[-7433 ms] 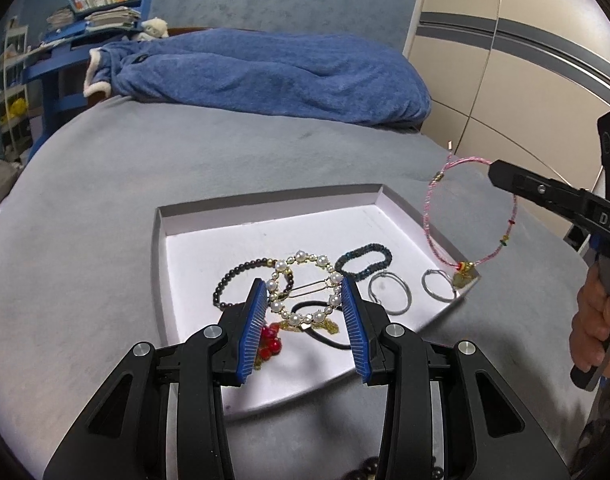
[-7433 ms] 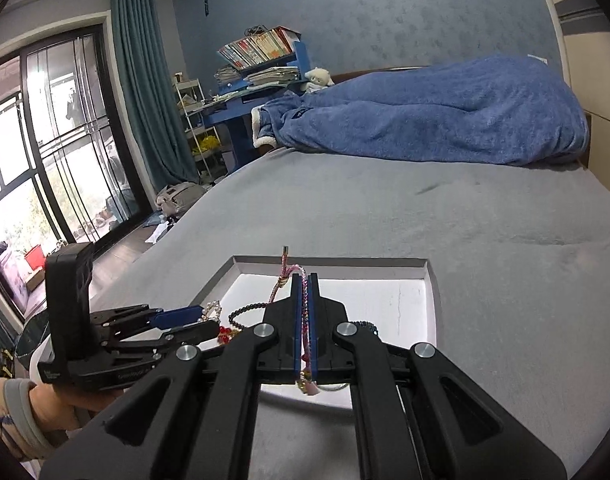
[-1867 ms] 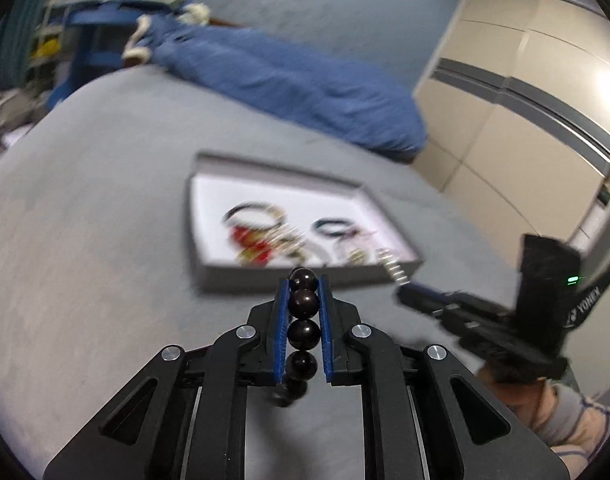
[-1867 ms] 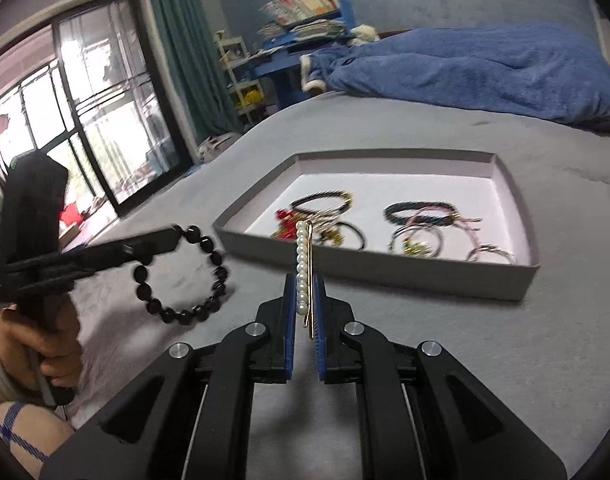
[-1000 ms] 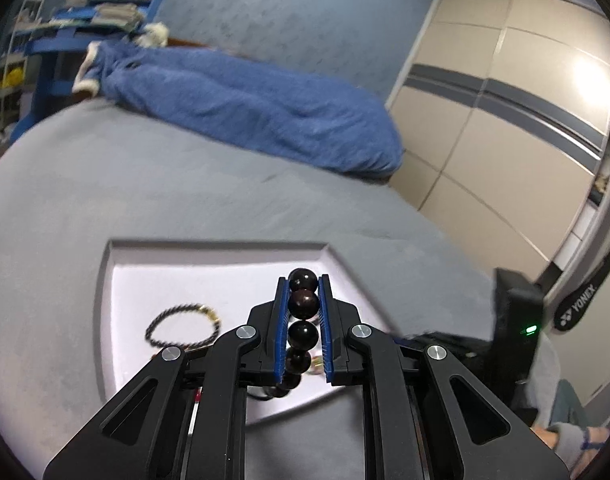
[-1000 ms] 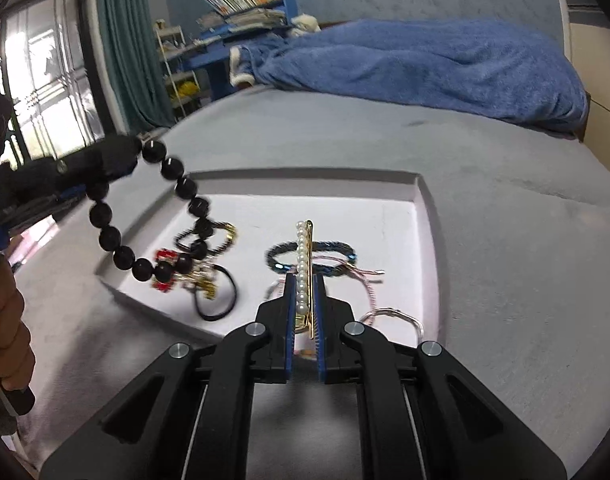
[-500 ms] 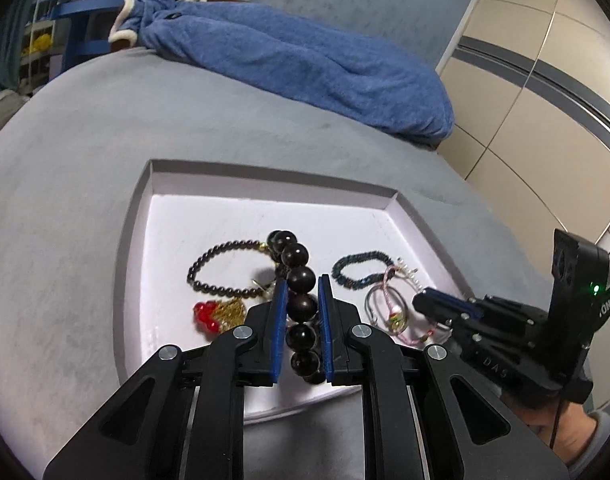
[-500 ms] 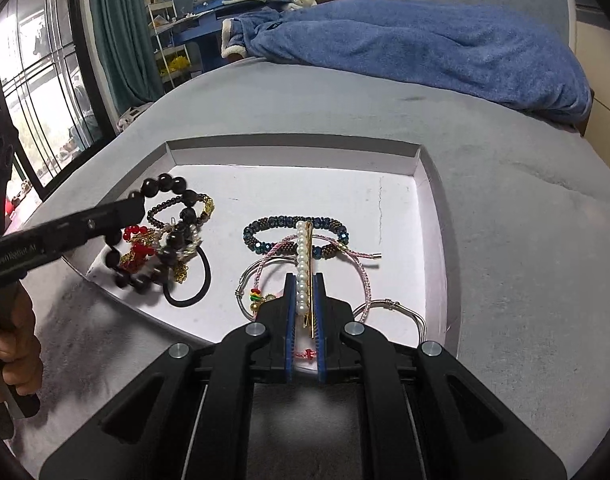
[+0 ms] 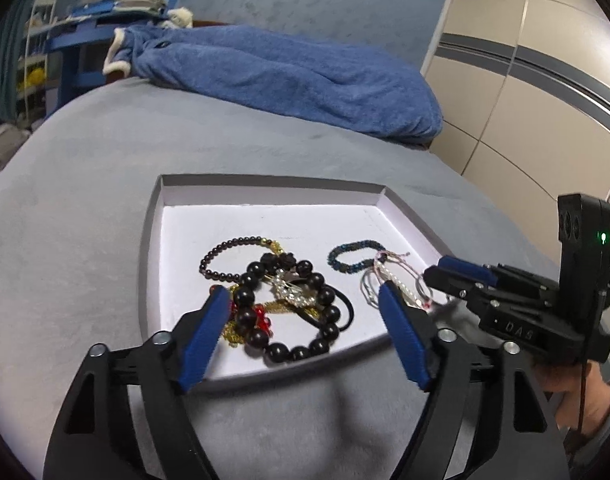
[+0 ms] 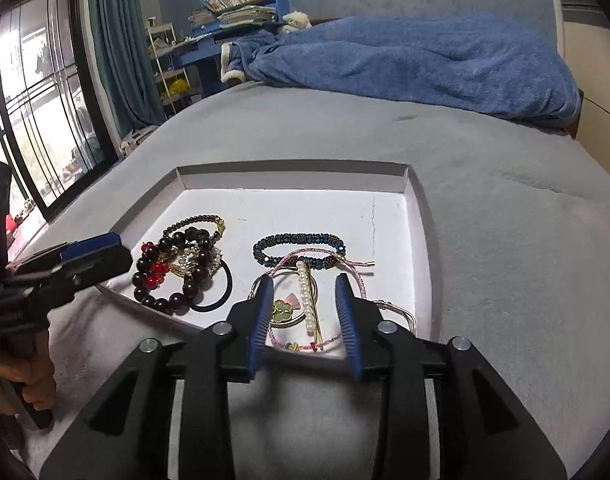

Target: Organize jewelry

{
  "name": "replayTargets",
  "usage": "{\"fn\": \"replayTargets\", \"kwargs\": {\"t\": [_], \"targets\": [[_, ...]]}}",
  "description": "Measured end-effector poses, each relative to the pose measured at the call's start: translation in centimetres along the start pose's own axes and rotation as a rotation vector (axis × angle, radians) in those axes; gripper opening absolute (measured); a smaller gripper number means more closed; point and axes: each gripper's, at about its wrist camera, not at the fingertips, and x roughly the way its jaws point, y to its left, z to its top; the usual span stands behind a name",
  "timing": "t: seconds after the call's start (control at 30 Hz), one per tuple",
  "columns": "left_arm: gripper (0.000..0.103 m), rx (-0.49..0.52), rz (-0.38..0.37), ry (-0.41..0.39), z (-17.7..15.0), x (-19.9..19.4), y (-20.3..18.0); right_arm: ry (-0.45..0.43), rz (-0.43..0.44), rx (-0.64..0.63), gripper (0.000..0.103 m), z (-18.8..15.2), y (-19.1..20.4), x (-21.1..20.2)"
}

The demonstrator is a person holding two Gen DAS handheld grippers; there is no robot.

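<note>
A shallow white tray lies on the grey bed cover and holds several bracelets. My left gripper hangs over its near edge, its jaws opening wide. The black bead bracelet lies loose in the tray below, on a red and gold piece, touching neither pad. In the right wrist view my right gripper is also opening over the tray. The pearl hair pin rests flat between its pads, clear of both, on a pink cord bracelet. The left gripper shows at the tray's left rim.
Also in the tray are a blue bead bracelet, a thin dark bead bracelet, a black hair tie and a silver bangle. A blue blanket lies at the bed's far end. A wardrobe stands right, a window left.
Both grippers have opened. The black bead bracelet dropped from the left jaws into the tray, and the pearl pin fell from the right jaws onto the pink cord bracelet.
</note>
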Motion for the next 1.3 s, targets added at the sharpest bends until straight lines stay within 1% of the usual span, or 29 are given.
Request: {"fn": "replayTargets", "kwargs": {"t": [0.03,0.07,0.13,0.2,0.27,0.37,0.43,0.53,0.63,0.7,0.8,1.03,1.17,1.3], "targets": [[0.079,0.006,-0.005,0.000,-0.2,-0.2,-0.1,-0.006,0.001,0.007,0.047,-0.1,0.0,-0.3],[0.081,0.009,-0.008,-0.002,-0.3,-0.3,-0.2,-0.010,0.003,0.013,0.050,-0.2,0.0,-0.5],[0.085,0.017,-0.017,-0.013,-0.6,-0.8,-0.3,-0.018,0.004,0.022,0.050,-0.6,-0.1,-1.0],[0.092,0.020,-0.014,-0.031,-0.8,-1.3,-0.3,-0.028,0.004,0.022,0.053,-0.9,-0.1,-1.5],[0.094,0.021,-0.005,-0.045,-0.9,-1.7,-0.3,-0.044,0.004,0.022,0.063,-1.4,-0.1,-2.1],[0.096,0.035,0.013,-0.057,-1.3,-2.4,-0.5,-0.077,0.003,0.026,0.076,-2.1,-0.1,-3.3],[0.097,0.047,0.035,-0.076,-1.9,-3.0,-0.6,-0.096,0.005,0.030,0.082,-2.8,0.1,-4.1],[0.098,0.064,0.056,-0.104,-2.3,-3.8,-0.8,-0.122,0.011,0.022,0.085,-3.5,0.4,-5.1],[0.098,0.080,0.078,-0.139,-2.7,-4.8,-1.0,-0.161,0.010,-0.004,0.093,-4.1,1.2,-6.3],[0.098,0.089,0.093,-0.154,-3.0,-5.3,-1.3,-0.176,0.011,-0.023,0.095,-4.3,1.8,-6.7],[0.098,0.096,0.104,-0.151,-3.6,-5.6,-1.4,-0.177,0.012,-0.029,0.097,-4.9,2.3,-7.1],[0.098,0.102,0.144,-0.174,-5.1,-6.6,-1.7,-0.183,-0.008,-0.040,0.097,-6.5,3.1,-7.8],[0.098,0.107,0.149,-0.181,-5.2,-6.9,-1.8,-0.185,-0.020,-0.045,0.097,-7.0,3.5,-8.0],[0.098,0.111,0.152,-0.168,-5.2,-6.6,-1.9,-0.199,-0.025,-0.062,0.097,-7.0,3.8,-8.2]]}}
